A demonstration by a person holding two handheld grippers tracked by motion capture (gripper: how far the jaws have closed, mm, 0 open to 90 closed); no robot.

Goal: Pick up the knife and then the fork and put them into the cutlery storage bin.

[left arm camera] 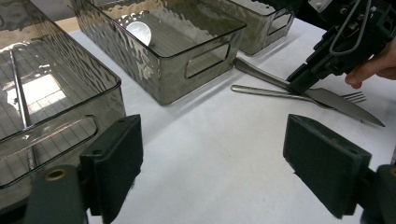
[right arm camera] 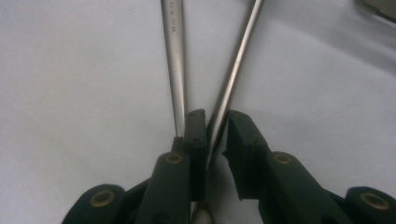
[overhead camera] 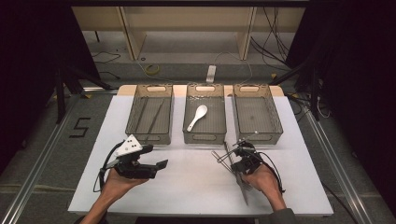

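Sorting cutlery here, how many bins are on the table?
3, in a row at the table's far side: left bin, middle bin holding a white spoon, right bin.

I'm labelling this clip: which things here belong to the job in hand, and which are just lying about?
In hand: right gripper; fork between its jaws; knife crossing it.
Lying about: white spoon in the middle bin; metal stick in the left bin; right bin; left gripper, open.
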